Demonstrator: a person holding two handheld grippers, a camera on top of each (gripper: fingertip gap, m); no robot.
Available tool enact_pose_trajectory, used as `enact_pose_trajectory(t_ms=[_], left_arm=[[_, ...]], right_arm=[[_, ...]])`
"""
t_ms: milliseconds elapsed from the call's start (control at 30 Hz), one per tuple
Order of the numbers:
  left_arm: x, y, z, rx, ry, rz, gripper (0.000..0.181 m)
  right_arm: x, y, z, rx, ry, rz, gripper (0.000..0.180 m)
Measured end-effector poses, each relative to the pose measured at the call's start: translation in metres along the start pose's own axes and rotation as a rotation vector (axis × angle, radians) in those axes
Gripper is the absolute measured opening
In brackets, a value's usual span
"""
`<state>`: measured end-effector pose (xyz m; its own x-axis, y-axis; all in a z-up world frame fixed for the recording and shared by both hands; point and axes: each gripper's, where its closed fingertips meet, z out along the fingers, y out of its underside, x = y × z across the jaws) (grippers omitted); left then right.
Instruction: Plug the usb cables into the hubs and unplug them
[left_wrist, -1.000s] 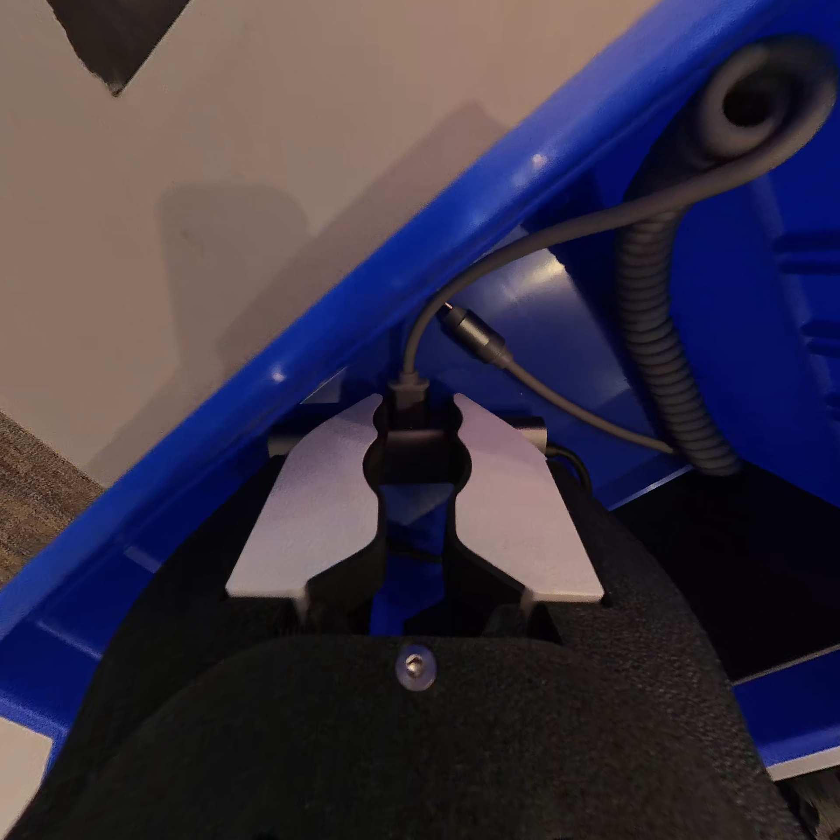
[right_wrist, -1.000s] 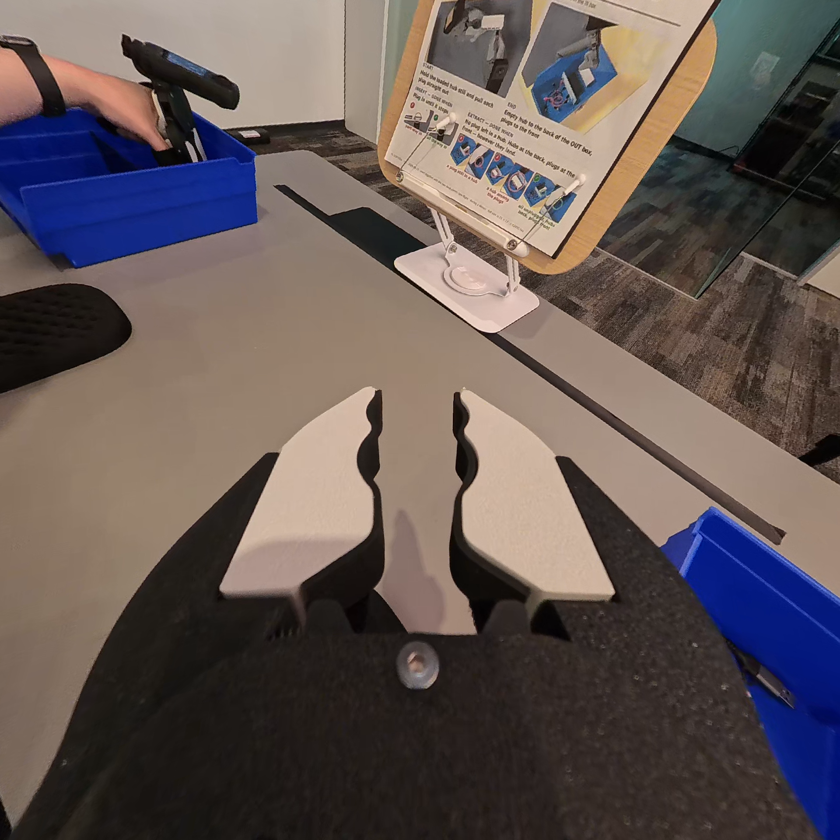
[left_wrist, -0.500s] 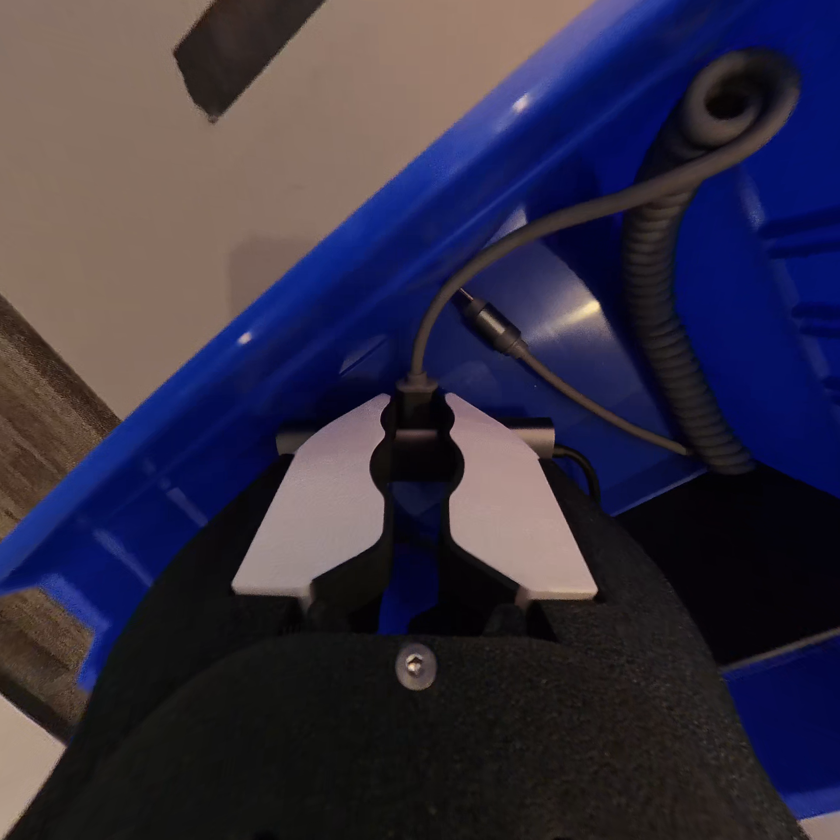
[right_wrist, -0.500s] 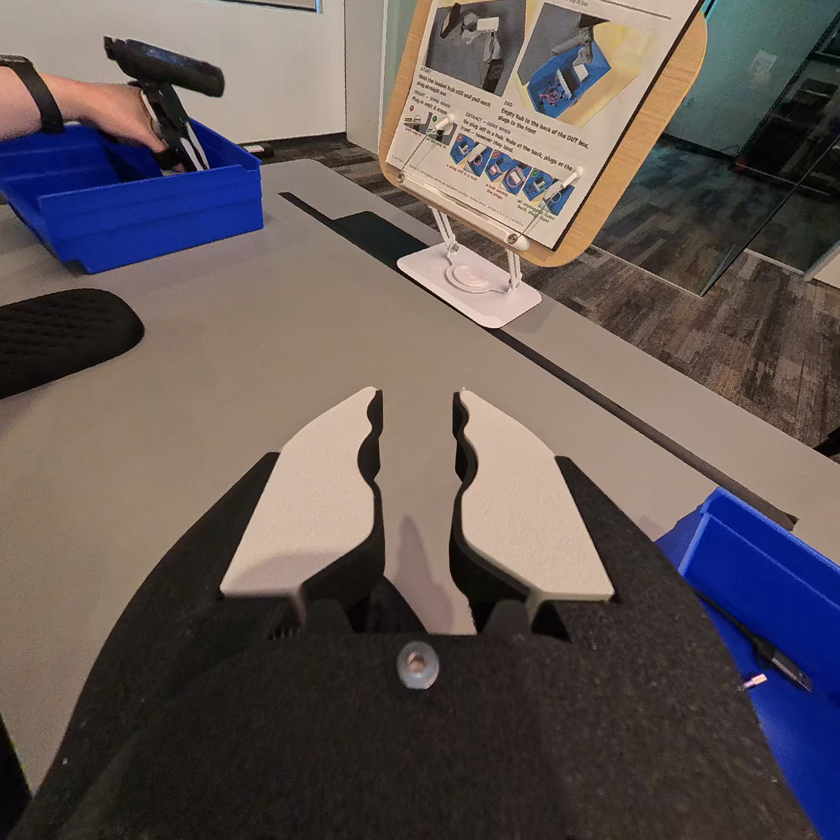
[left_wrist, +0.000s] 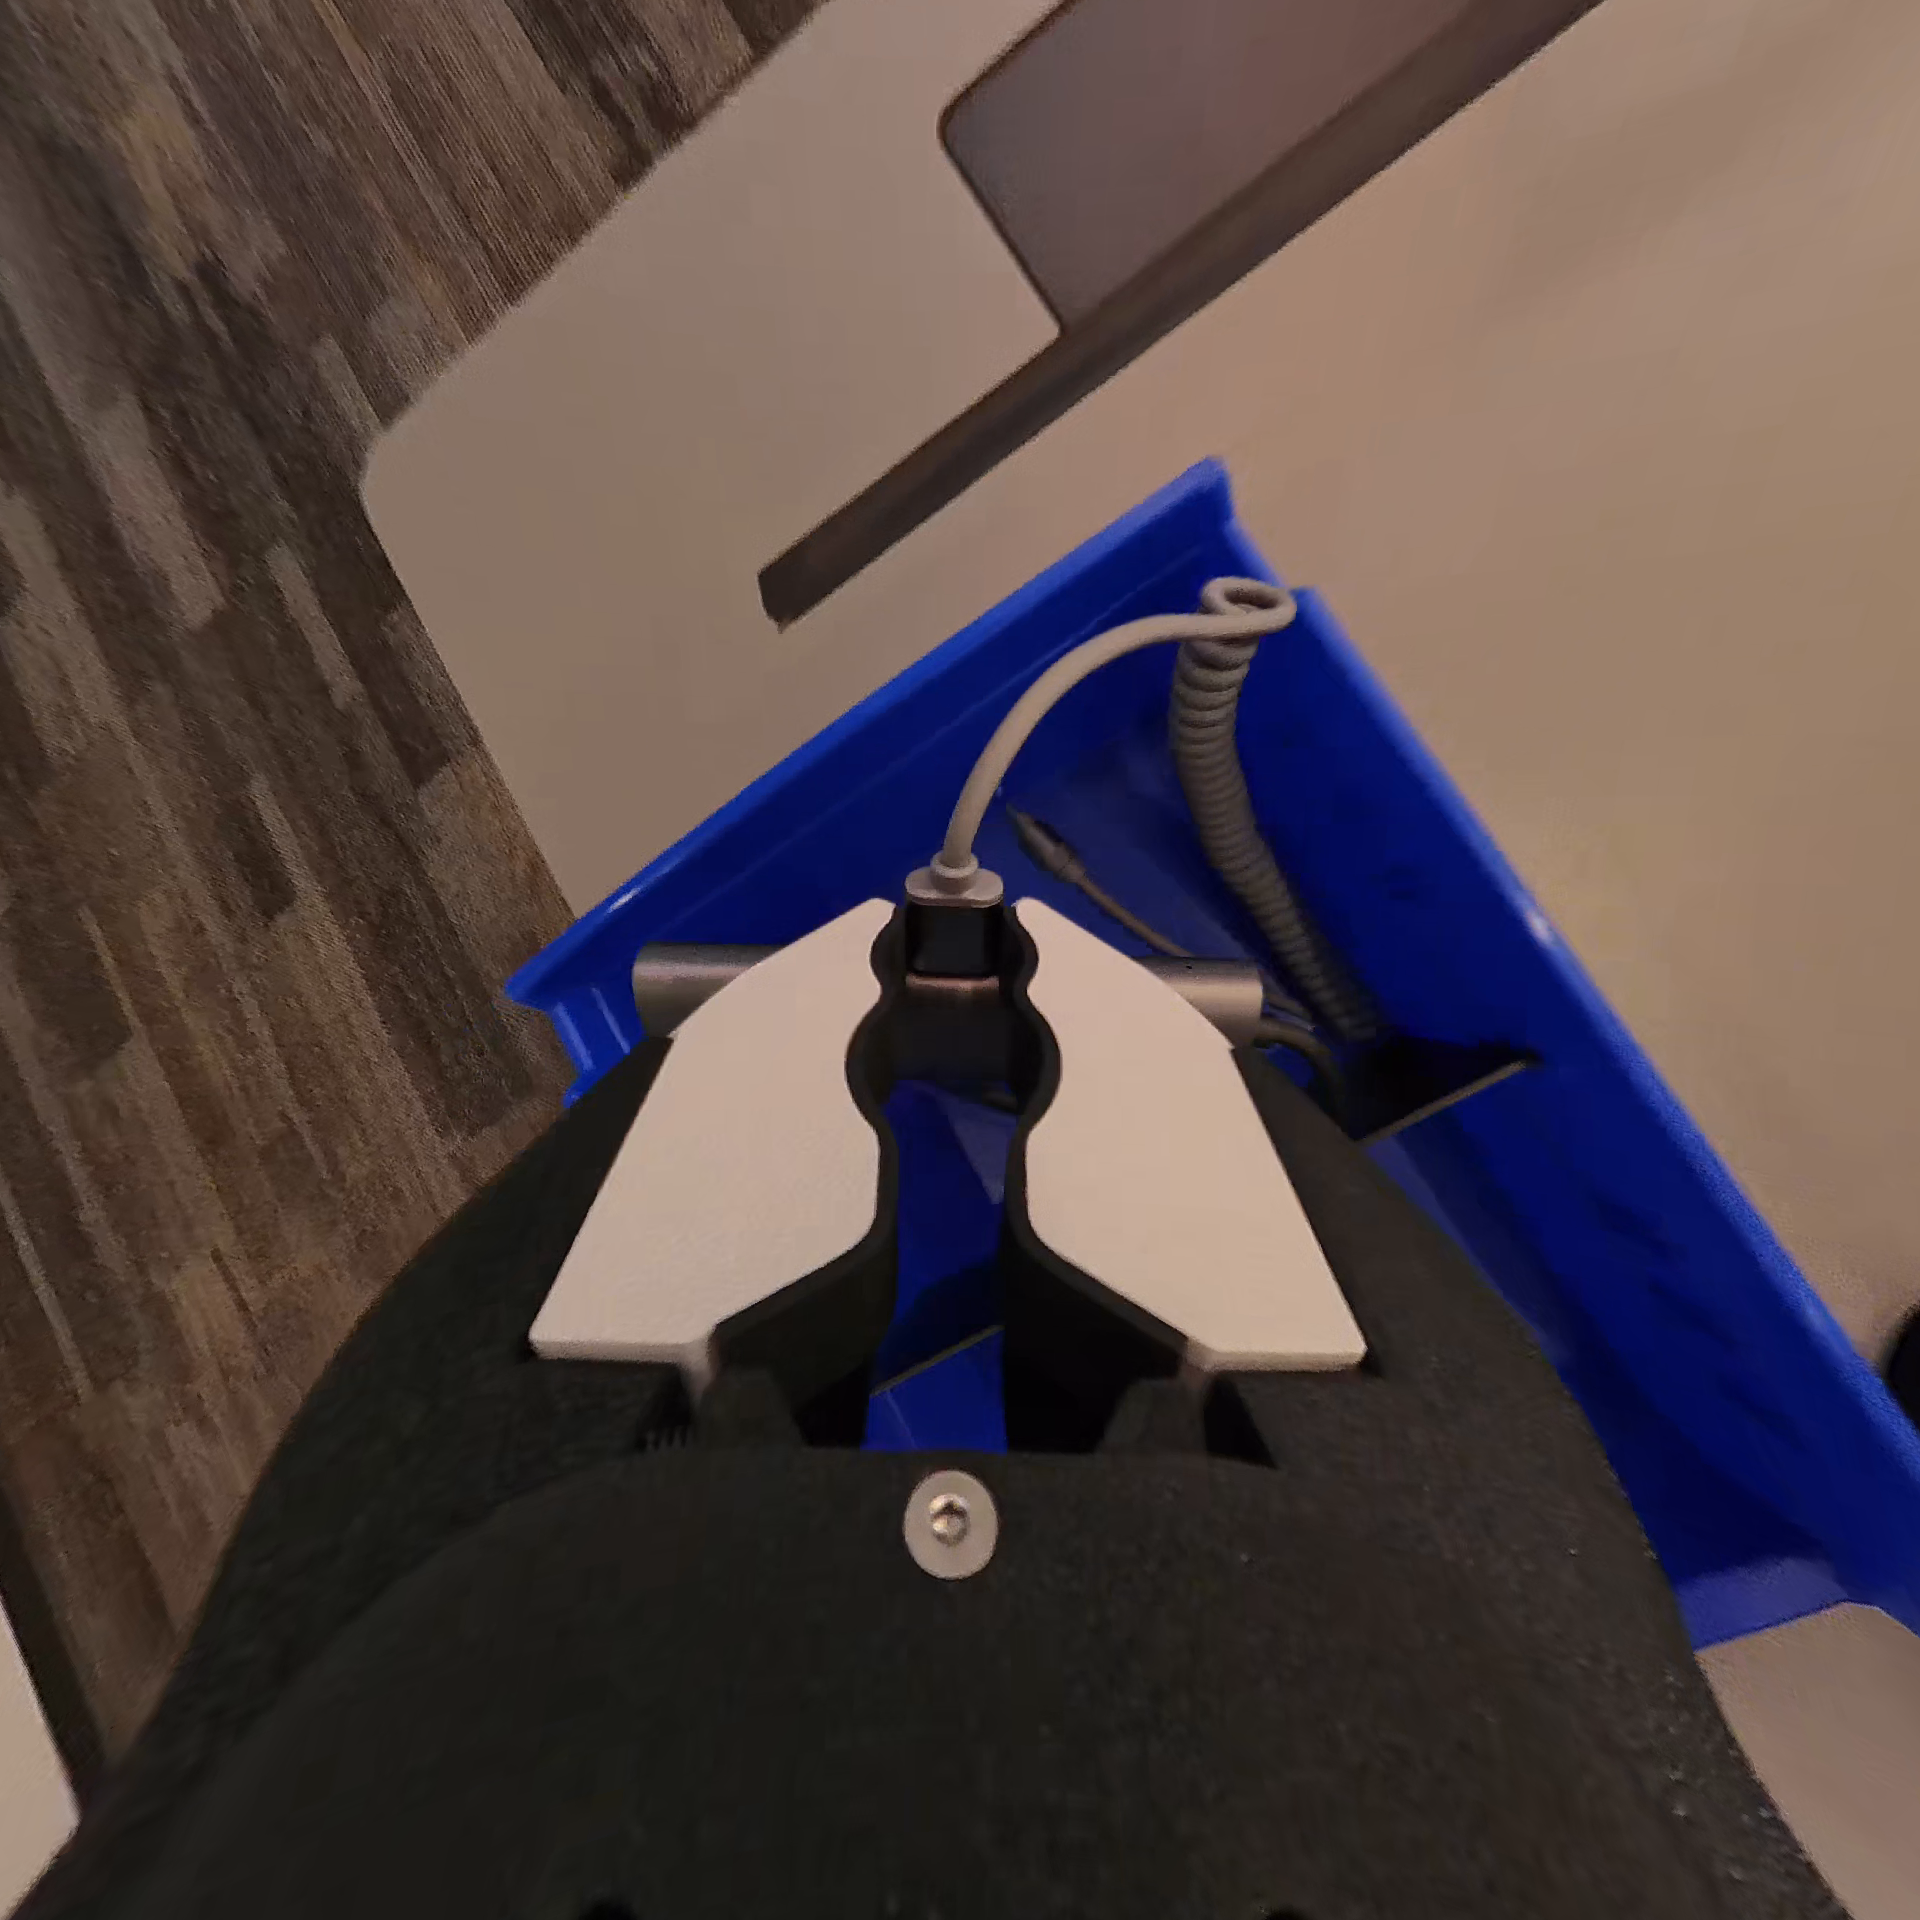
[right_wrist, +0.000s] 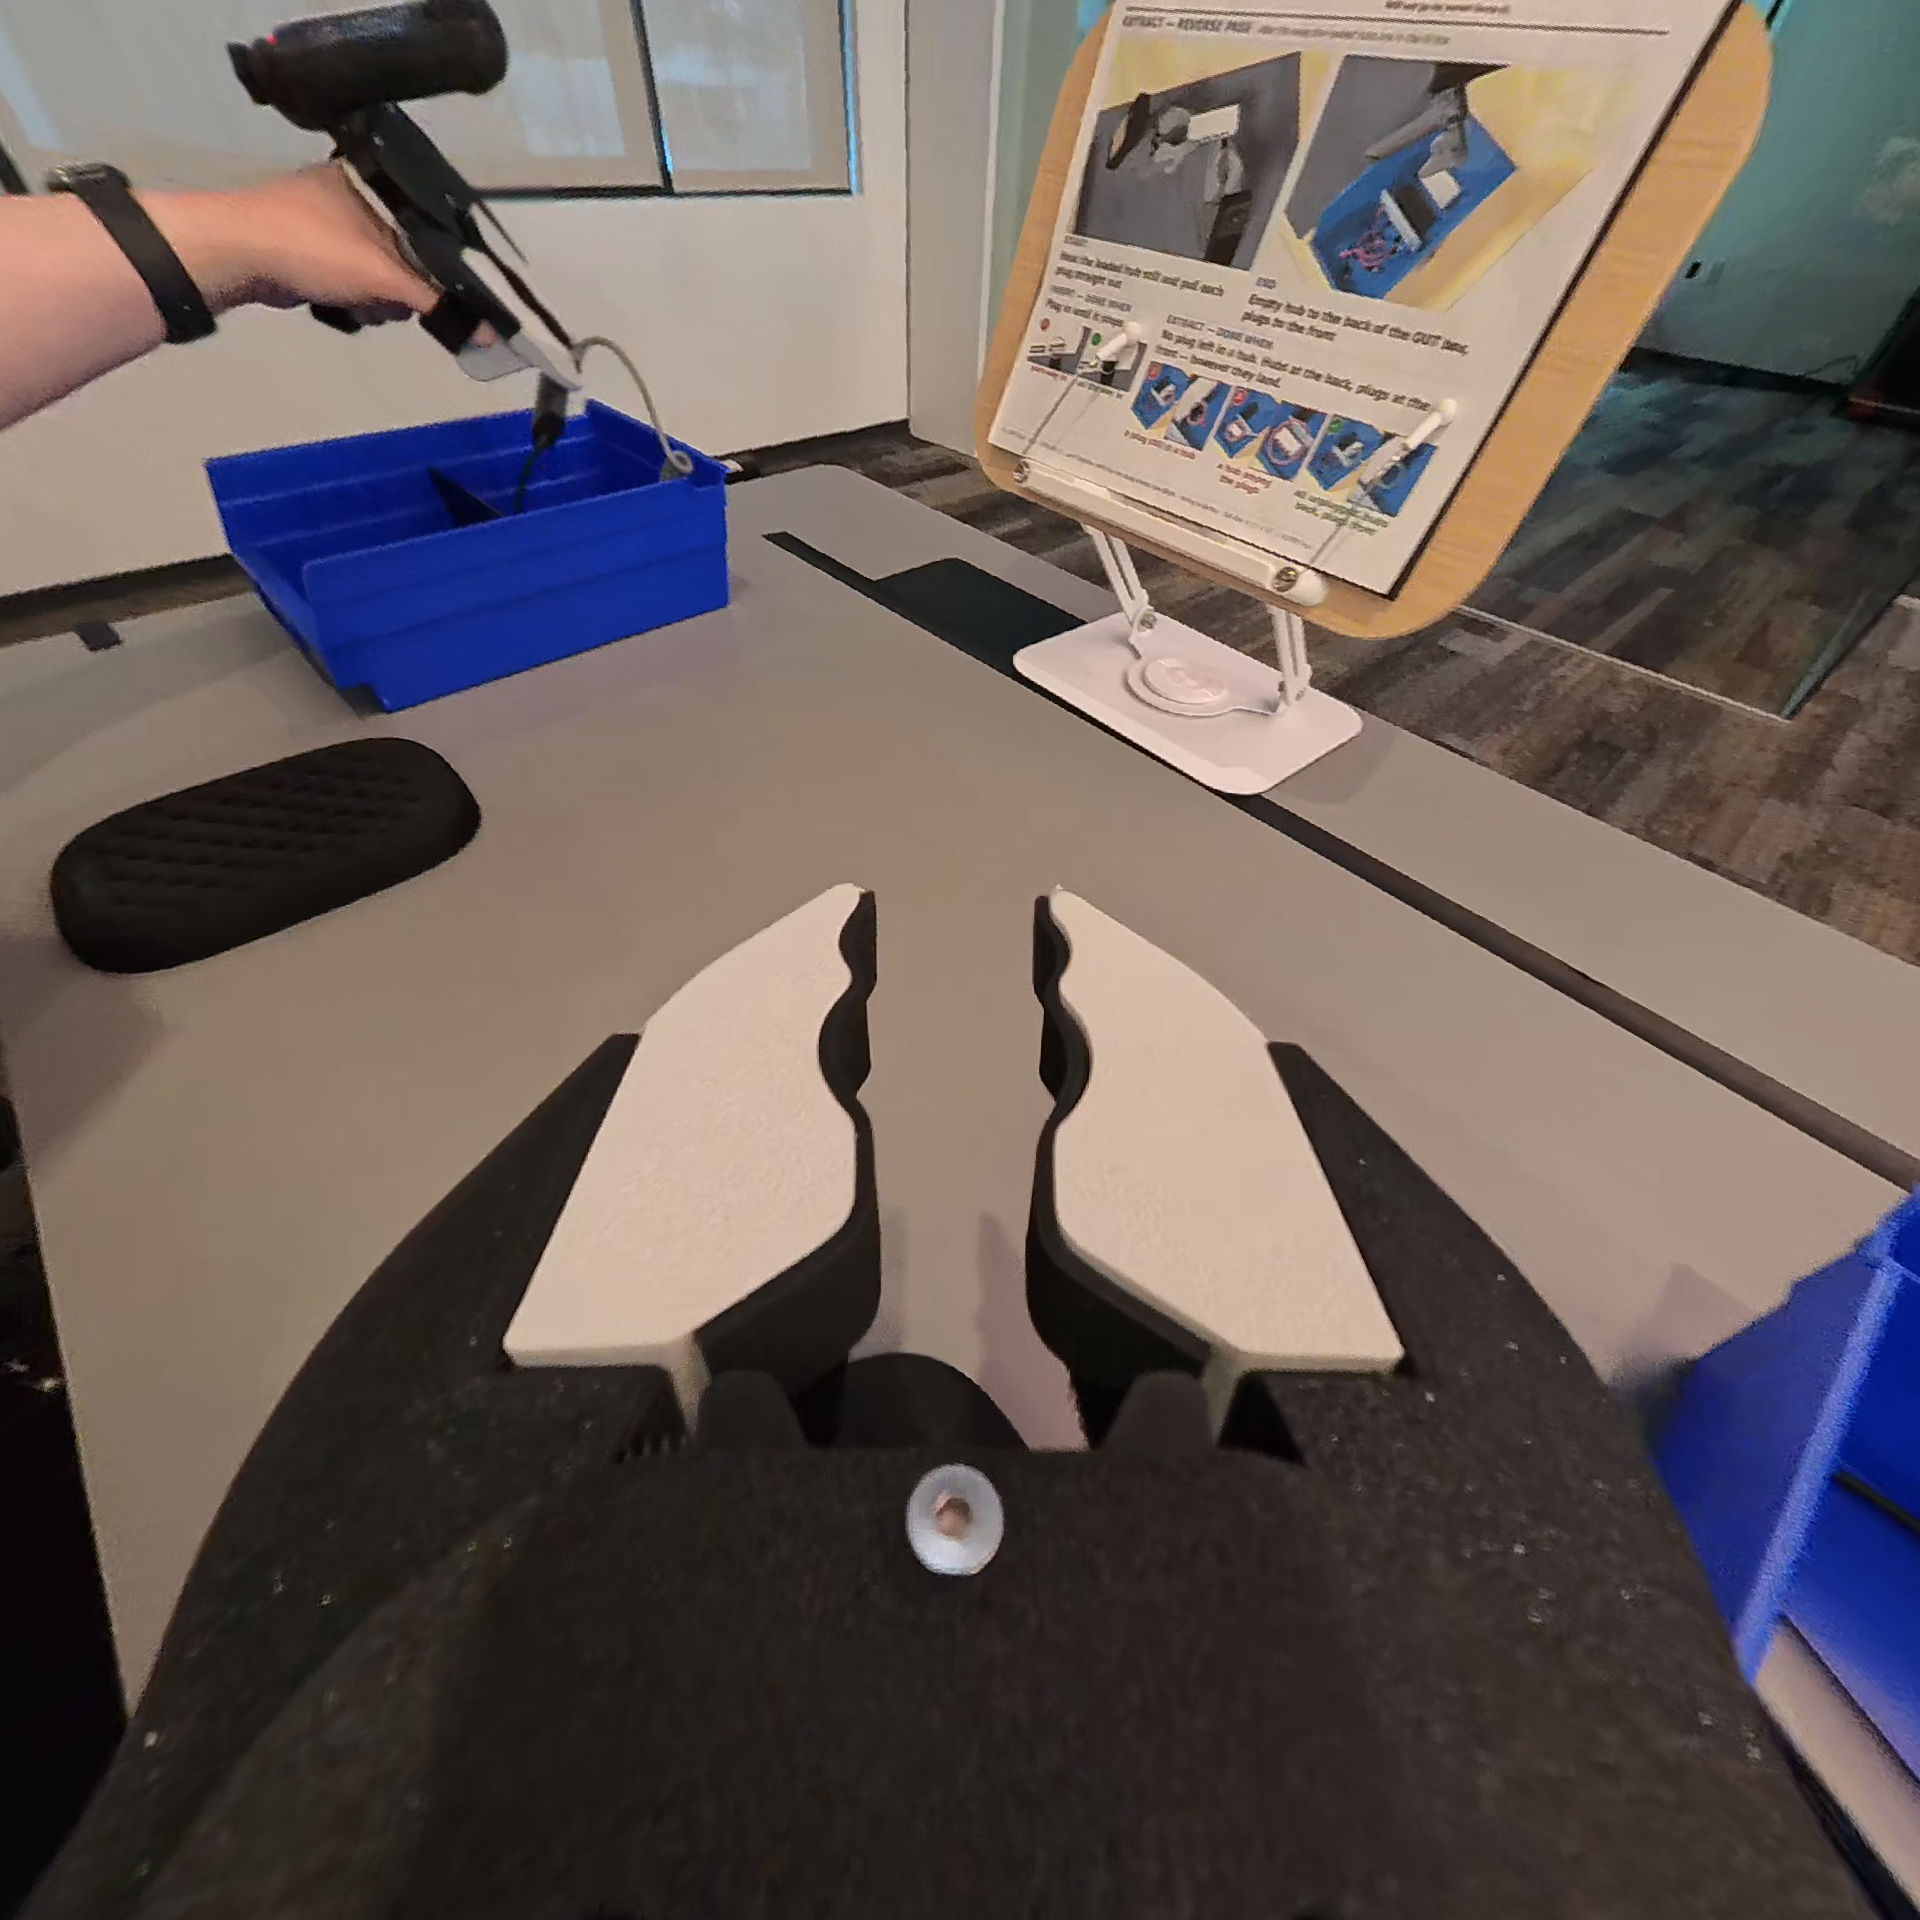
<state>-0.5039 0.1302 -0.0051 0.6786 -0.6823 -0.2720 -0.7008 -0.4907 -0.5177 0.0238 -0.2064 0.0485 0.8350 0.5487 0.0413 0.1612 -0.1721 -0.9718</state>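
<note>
Left gripper (left_wrist: 954, 914) clamps the slim silver hub (left_wrist: 1210, 979) with its grey coiled cable (left_wrist: 1231, 821) above the blue plastic bin (right_wrist: 468, 551); right gripper (right_wrist: 954, 920) hovers narrowly parted over the smooth grey table (right_wrist: 727, 790) beside brown striped carpet (left_wrist: 208, 727)

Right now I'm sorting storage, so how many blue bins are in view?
2. One blue bin sits at the table's far left, below the left gripper; a second bin is cut off at the right edge. Others may lie outside the views.
</note>
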Motion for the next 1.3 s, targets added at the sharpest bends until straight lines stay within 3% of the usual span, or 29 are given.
enact_pose_trajectory(t_ms=[600, 933, 1067, 1300], left_arm=[[0.069, -0.112, -0.130, 0.208, -0.132, 0.240, 0.016], [0.089, -0.132, -0.157, 0.194, -0.207, 0.328, 0.016], [0.098, -0.142, -0.174, 0.205, -0.220, 0.354, 0.016], [0.130, -0.172, -0.208, 0.255, -0.215, 0.427, 0.016]], right_arm=[[-0.045, -0.011, 0.038, 0.030, -0.179, -0.030, 0.028], [-0.072, -0.028, 0.094, 0.046, -0.321, -0.023, 0.028], [-0.088, -0.054, 0.144, 0.059, -0.375, -0.060, 0.031], [-0.103, -0.142, 0.197, 0.205, -0.386, -0.105, 0.036]])
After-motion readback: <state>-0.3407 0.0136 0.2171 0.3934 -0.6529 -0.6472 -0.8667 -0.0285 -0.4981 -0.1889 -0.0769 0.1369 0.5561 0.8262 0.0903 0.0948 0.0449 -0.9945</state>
